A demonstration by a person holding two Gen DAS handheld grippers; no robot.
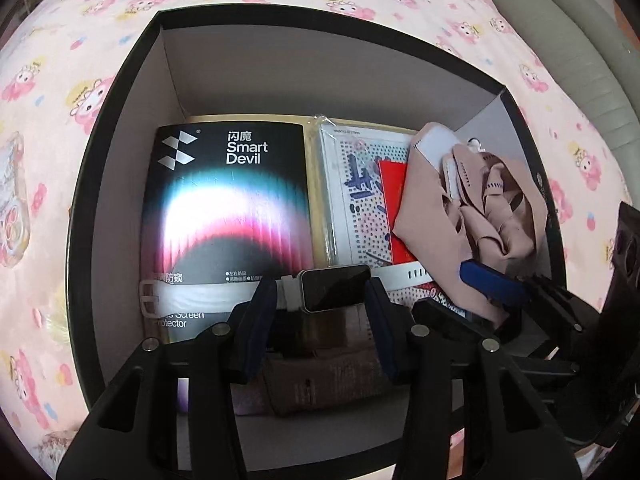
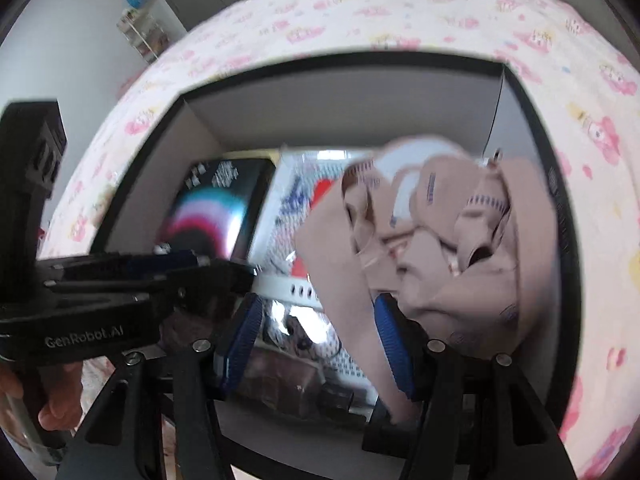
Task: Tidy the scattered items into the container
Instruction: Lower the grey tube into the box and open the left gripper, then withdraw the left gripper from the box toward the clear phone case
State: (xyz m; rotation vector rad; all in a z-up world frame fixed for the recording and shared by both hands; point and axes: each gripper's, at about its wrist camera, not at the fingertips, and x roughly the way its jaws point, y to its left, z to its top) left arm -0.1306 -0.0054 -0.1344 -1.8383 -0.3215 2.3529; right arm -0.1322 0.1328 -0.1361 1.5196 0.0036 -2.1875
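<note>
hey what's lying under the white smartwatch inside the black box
The smartwatch lies across the Smart Devil screen protector package and the dotted card in clear wrap. Beige fabric covers the strap's right end. Anything beneath the package is hidden.

Pink cartoon-print bedsheet (image 1: 360,4) — grey sofa (image 1: 568,40) beside; wire rack (image 2: 140,32).

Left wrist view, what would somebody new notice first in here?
Probably the black Smart Devil screen protector box with its glowing rainbow arc, lying flat at the left of the black storage box. Next, the smartwatch with a white strap, between the fingers of the left gripper over that box. At the right a crumpled beige cloth is heaped on a dotted white package.
</note>
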